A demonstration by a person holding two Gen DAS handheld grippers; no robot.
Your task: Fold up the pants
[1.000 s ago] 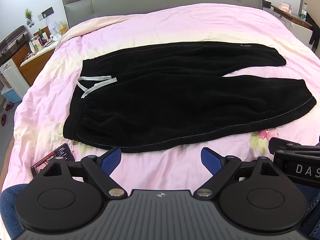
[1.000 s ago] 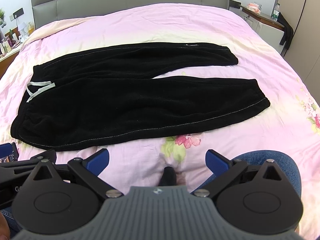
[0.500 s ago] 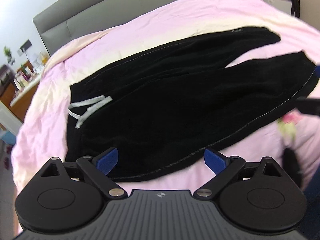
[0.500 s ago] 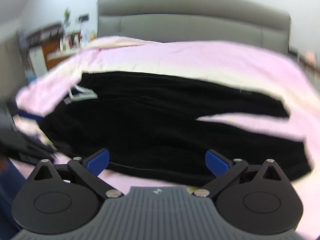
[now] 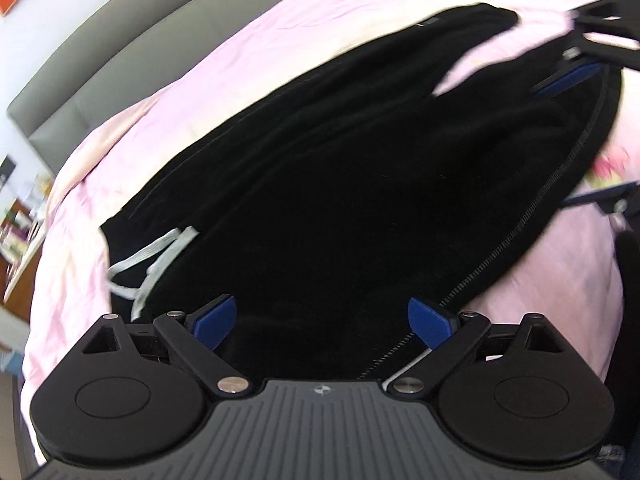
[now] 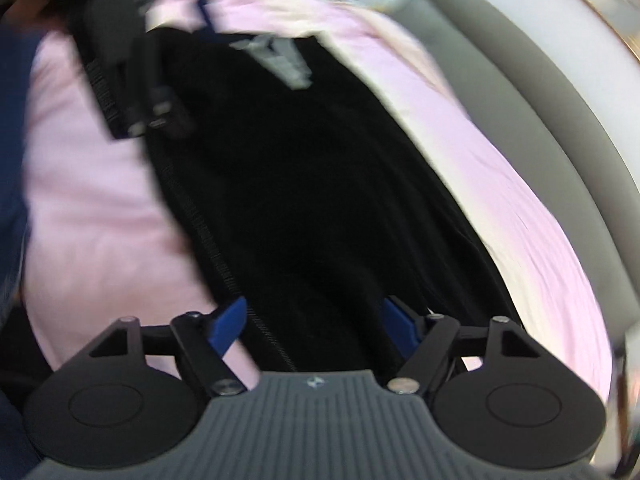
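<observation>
Fleece black pants (image 5: 320, 184) lie flat on smooth pink bedding (image 5: 192, 92), both hand-held grippers gaping, right narrowing.

Pants spread across the bed

The pants (image 5: 340, 184) lie flat on the bedspread (image 5: 168, 92), the headboard (image 5: 120, 48) behind them; the left gripper (image 5: 322, 320) straddles the waist end beside the drawstring (image 5: 156, 258), the right gripper (image 6: 316, 326) straddles the near leg's cuff end

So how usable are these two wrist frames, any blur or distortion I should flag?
Left wrist view: mostly sharp, strong fisheye bending of the headboard; the black pants read as a detail-less dark mass. Right wrist view: heavy motion blur, drawstring smeared, pink bedspread washed out.
</observation>
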